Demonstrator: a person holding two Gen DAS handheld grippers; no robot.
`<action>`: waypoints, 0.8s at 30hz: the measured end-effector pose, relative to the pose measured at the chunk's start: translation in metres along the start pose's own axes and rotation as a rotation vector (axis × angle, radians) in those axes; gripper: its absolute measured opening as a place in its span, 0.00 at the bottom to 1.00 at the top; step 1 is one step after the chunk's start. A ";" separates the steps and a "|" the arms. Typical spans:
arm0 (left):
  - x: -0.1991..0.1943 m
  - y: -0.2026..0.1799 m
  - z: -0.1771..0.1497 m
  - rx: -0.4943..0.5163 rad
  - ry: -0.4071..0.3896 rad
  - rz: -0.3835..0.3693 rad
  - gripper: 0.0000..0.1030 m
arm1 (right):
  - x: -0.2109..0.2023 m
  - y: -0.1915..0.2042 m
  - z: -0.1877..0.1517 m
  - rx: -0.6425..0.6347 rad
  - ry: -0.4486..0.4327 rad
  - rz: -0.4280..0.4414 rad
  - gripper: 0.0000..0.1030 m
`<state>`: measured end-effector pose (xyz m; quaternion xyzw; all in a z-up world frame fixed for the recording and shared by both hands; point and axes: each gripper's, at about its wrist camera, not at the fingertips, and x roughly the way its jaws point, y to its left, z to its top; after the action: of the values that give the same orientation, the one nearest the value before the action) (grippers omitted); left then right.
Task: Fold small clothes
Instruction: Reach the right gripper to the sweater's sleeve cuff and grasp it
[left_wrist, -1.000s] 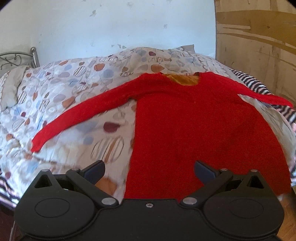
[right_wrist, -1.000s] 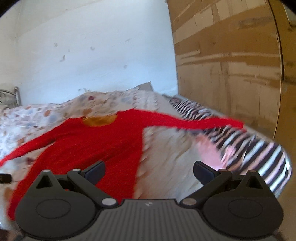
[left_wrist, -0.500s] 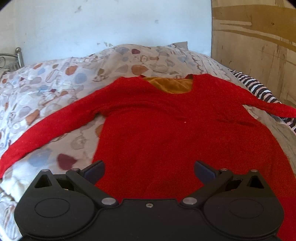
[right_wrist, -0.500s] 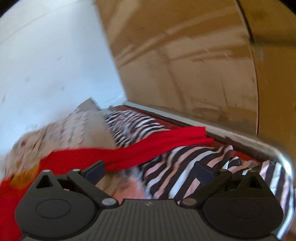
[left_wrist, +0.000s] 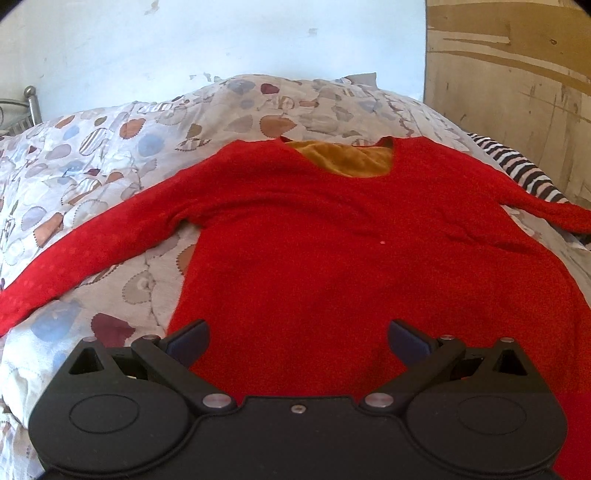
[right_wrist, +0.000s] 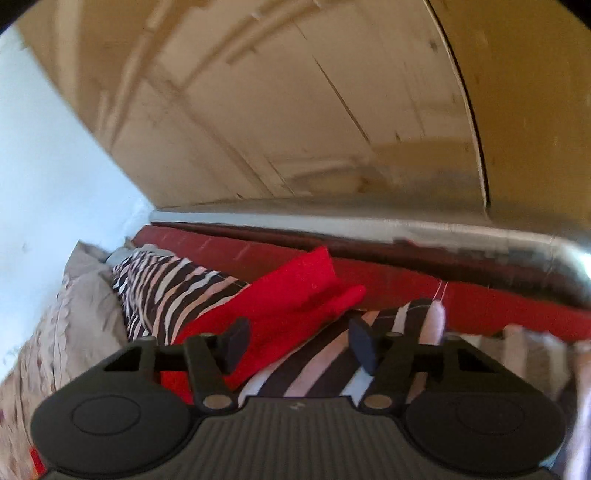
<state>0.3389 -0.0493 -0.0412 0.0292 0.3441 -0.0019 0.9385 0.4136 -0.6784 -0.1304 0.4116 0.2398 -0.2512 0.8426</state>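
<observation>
A red long-sleeved sweater (left_wrist: 332, 236) with an orange lining at the neck lies flat on the bed, front up, sleeves spread to both sides. My left gripper (left_wrist: 297, 341) is open and empty, hovering over the sweater's lower body. In the right wrist view the sweater's right sleeve end (right_wrist: 295, 295) lies on a black-and-white striped cloth (right_wrist: 177, 280). My right gripper (right_wrist: 299, 343) is open, its fingers either side of the sleeve's cuff end, just above it. The view is blurred.
A patterned quilt (left_wrist: 110, 155) covers the bed. A wooden panel wall (right_wrist: 295, 110) stands close on the right, with a metal rail (right_wrist: 406, 229) and a dark red bed edge (right_wrist: 424, 280) below it. A white wall (left_wrist: 184, 44) is behind the bed.
My right gripper swung right from the sweater's body to the right sleeve end and came down close to it, jaws narrowed a little. My left gripper moved in over the sweater's body.
</observation>
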 end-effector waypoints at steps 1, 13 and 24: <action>0.000 0.002 0.000 -0.001 -0.001 0.002 0.99 | 0.007 -0.002 0.001 0.028 0.013 -0.007 0.57; -0.017 0.043 0.035 -0.092 -0.025 0.072 0.99 | -0.019 0.050 0.007 -0.133 -0.133 0.053 0.07; -0.032 0.069 0.047 -0.152 -0.082 0.091 0.99 | -0.111 0.227 -0.072 -0.691 -0.290 0.432 0.07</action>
<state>0.3469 0.0164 0.0192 -0.0267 0.3028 0.0656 0.9504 0.4559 -0.4733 0.0280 0.1063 0.0973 -0.0293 0.9891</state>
